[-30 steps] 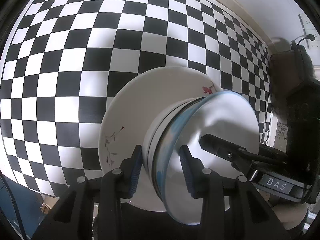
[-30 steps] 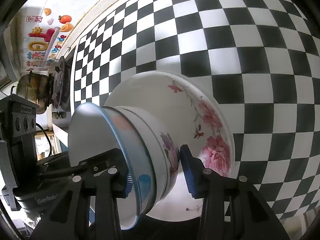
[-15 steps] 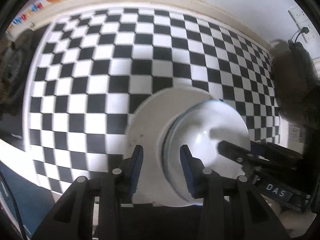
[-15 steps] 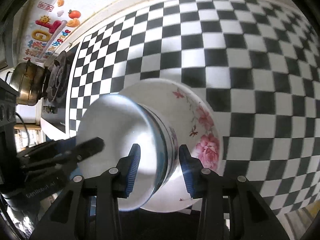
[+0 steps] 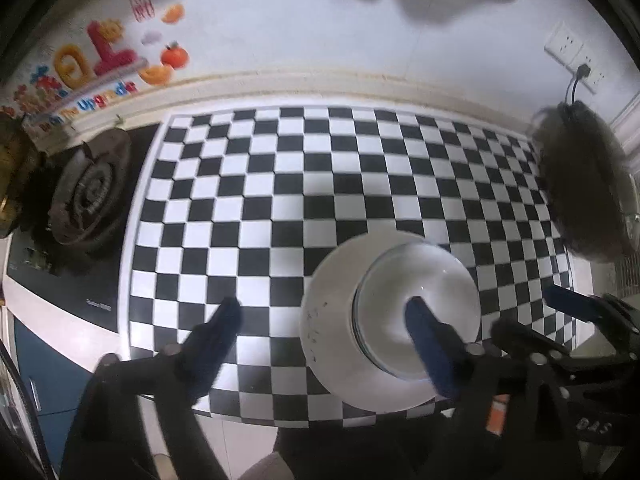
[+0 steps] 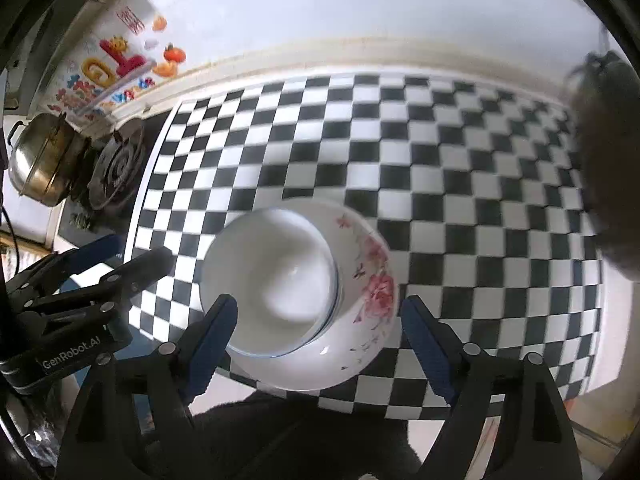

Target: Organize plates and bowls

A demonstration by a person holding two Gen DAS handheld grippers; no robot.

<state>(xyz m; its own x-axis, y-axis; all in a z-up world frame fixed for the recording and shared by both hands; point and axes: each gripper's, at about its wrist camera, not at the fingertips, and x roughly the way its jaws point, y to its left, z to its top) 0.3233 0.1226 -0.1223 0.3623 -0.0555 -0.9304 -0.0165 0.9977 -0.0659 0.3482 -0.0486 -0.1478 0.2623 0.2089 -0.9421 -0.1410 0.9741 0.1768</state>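
My left hand-held gripper (image 5: 324,312) has its jaws spread wide, having just been opening, and nothing sits between them: its right finger only crosses in front of the bowl in that view, its left finger hangs over bare checks. My right hand-held gripper (image 6: 318,308) has likewise just been opening and is wide apart; the stack shows in the gap between its fingers, but below them, and the pads press on nothing.

The bowl (image 6: 272,280), white with a thin blue rim, sits upright inside a flower-patterned plate (image 6: 372,292), which lies flat on the checkered worktop (image 6: 460,184) near its front edge. The bowl seems off-centre, toward the plate's left side as the right wrist sees it.

What the coming move turns on: the stack lies below and ahead of both tools, between them. Seen from the left tool it lies right of centre; from the right tool it is nearly centred, so I judge my right hand the nearer and better lined up. The stack is round, with no long axis to match, so any re-grasp needs only a straight descent onto a rim. The rest of the worktop in view carries no other dishes, though the right edge is blurred.
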